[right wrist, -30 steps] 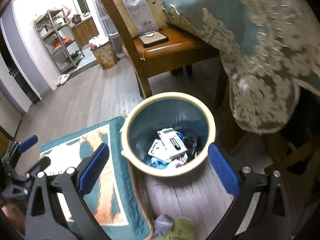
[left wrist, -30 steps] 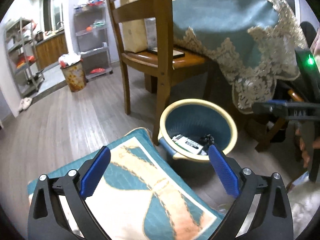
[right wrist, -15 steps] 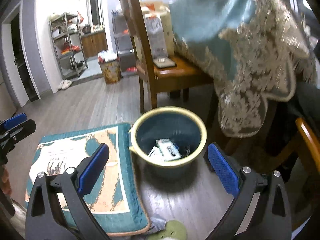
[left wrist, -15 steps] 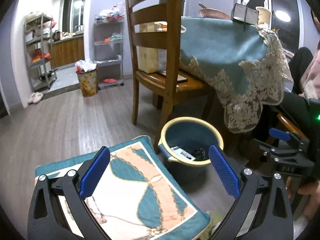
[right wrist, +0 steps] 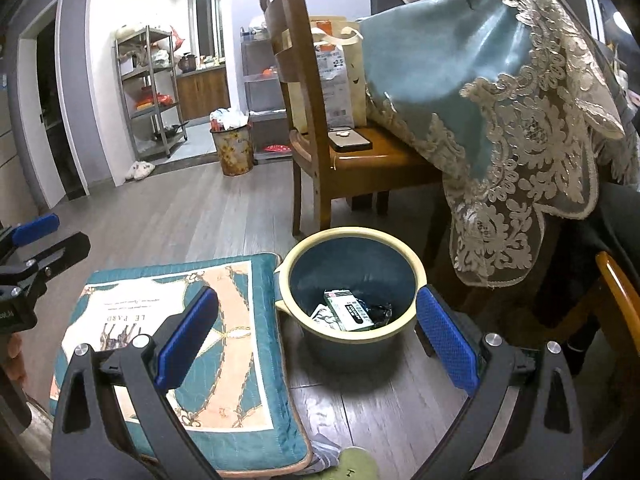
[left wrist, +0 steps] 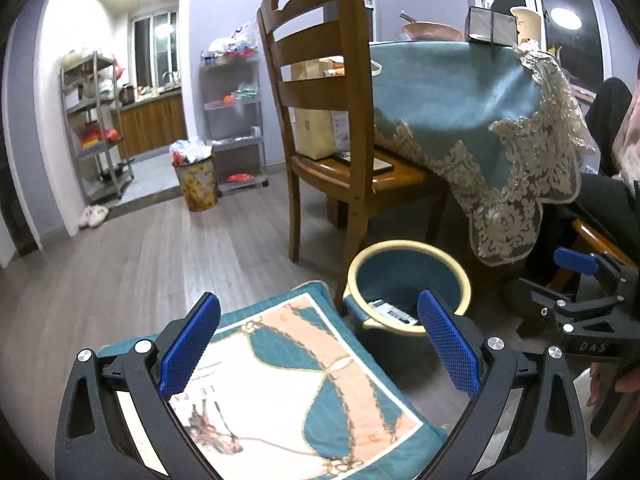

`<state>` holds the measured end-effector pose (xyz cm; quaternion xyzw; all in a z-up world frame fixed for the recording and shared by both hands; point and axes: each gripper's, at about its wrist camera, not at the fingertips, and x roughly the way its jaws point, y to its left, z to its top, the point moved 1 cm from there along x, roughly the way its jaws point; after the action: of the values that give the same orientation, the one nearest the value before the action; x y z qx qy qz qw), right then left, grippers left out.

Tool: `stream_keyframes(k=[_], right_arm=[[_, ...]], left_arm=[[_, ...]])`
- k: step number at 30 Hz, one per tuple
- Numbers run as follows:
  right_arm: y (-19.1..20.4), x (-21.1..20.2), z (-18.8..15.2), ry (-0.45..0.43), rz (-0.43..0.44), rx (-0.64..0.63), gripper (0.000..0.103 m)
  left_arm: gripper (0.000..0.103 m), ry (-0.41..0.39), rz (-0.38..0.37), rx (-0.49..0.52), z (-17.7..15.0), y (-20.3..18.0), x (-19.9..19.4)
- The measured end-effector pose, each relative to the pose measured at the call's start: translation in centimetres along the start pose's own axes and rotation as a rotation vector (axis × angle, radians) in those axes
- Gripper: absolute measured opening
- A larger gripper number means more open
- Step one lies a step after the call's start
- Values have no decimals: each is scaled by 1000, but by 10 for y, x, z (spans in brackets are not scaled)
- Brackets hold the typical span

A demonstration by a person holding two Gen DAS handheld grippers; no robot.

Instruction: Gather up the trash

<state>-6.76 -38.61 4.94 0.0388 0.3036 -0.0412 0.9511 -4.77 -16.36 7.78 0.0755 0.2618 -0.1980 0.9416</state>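
A blue bin with a cream rim (right wrist: pixel 412 280) (left wrist: pixel 462 280) stands on the wood floor by the chair leg. Inside it lie a white box (right wrist: pixel 350 312) (left wrist: pixel 390 311) and dark crumpled wrappers (right wrist: pixel 378 309). My right gripper (right wrist: pixel 316 334) hangs open above and in front of the bin, nothing between its blue pads. My left gripper (left wrist: pixel 320 334) is open too, over the teal cushion (left wrist: pixel 288 392), with the bin just past its right pad. The right gripper also shows at the right edge of the left wrist view (left wrist: pixel 576 280).
A teal and peach cushion (right wrist: pixel 224 344) lies left of the bin. A wooden chair (left wrist: pixel 332 128) holding a paper bag and a phone (right wrist: pixel 350 141) stands behind, beside a table with a lace-edged cloth (right wrist: pixel 500 92). A full patterned bin (left wrist: pixel 196 184) and metal shelves are far back.
Both grippers have risen and pulled back from the bin, tilting up so more of the room shows. The bin looks smaller and lower in both views. Both stay open.
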Motion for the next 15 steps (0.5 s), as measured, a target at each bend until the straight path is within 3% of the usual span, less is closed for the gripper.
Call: stream_keyframes(k=[15], right_arm=[[3, 5, -2, 19, -4, 0, 97]], left_arm=[[98, 5, -23, -4, 1, -3, 2]])
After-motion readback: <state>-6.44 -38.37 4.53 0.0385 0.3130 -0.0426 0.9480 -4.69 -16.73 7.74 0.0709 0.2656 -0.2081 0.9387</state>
